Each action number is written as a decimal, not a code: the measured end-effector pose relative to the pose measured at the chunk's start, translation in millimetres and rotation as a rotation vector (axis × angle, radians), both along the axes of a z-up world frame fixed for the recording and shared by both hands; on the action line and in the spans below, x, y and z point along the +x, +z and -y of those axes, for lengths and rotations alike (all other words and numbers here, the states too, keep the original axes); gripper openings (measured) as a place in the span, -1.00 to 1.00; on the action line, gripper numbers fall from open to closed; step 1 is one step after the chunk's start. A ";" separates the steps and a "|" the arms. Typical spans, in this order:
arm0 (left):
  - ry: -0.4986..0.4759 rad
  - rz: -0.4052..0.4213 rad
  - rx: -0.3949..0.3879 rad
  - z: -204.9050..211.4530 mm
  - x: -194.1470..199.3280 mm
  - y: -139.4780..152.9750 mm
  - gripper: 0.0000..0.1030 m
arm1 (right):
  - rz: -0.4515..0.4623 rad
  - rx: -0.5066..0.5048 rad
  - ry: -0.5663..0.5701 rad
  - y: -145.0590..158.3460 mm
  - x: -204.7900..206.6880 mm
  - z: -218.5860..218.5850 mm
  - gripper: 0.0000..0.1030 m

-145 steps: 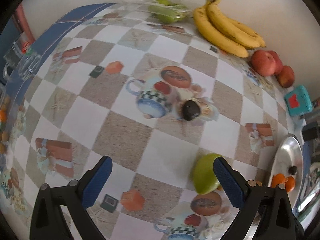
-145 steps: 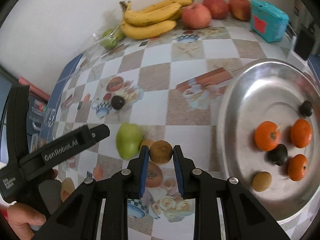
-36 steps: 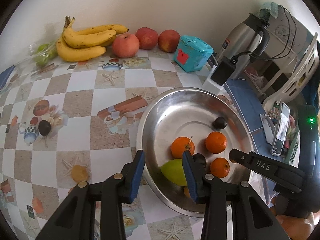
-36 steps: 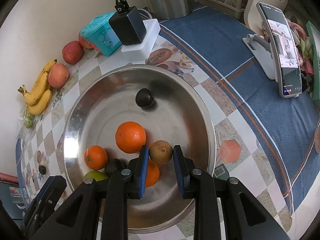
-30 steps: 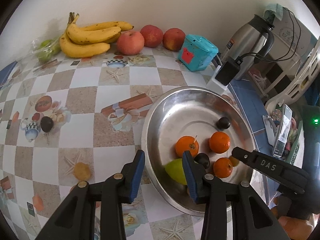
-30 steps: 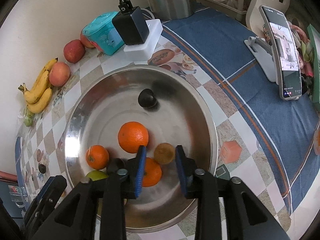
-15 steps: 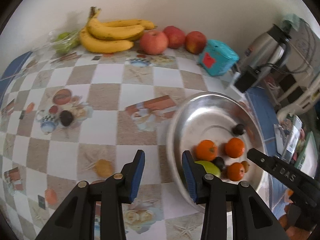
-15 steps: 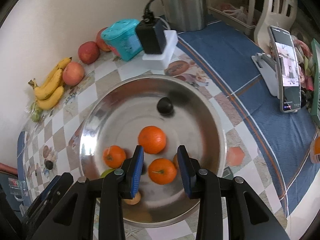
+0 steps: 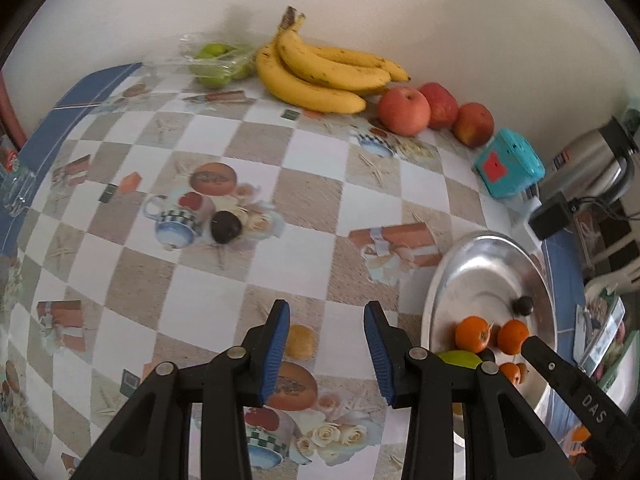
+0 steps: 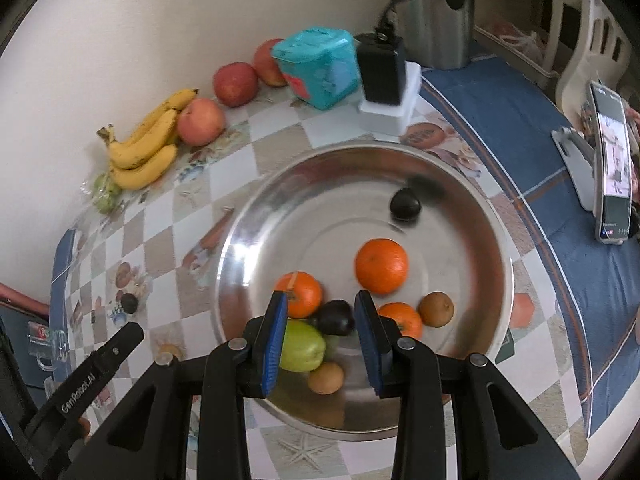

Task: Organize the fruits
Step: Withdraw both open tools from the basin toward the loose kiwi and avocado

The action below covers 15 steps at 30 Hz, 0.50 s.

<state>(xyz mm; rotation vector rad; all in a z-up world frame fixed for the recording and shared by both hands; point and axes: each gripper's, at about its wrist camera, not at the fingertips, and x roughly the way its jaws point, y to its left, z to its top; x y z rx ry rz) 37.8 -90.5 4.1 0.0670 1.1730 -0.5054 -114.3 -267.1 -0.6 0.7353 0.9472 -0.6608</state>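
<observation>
A round steel tray (image 10: 280,200) holds three oranges (image 10: 381,266), a green fruit (image 10: 302,346), two brown kiwis (image 10: 437,309) and two dark fruits (image 10: 405,205). My right gripper (image 10: 322,334) is open and empty, just above the tray's near part. My left gripper (image 9: 326,350) is open and empty over the checkered tablecloth, left of the tray (image 9: 472,264). One dark fruit (image 9: 226,227) lies on the cloth far ahead of it. Bananas (image 9: 320,76), three red apples (image 9: 404,111) and bagged green fruit (image 9: 216,60) lie along the wall.
A teal box (image 9: 508,168) stands by the apples. A black charger on a white power block (image 10: 386,92) and a steel kettle (image 10: 432,20) stand behind the tray. A phone on a stand (image 10: 608,164) is at right. A glass (image 9: 16,188) stands at the left edge.
The right gripper let the kiwi go into the tray, opened and pulled back. The left gripper released the green fruit in the tray and swung left over the cloth.
</observation>
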 end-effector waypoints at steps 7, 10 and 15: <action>0.011 0.007 0.009 -2.3 0.3 1.8 -0.13 | 0.001 -0.018 0.033 5.0 6.8 -7.5 -0.31; 0.024 0.011 0.036 -2.6 0.2 -0.2 0.42 | -0.013 -0.019 0.036 2.8 8.7 -7.7 -0.26; 0.047 0.012 0.058 -5.2 2.2 -2.4 0.67 | -0.018 -0.019 0.033 1.0 8.8 -7.1 0.21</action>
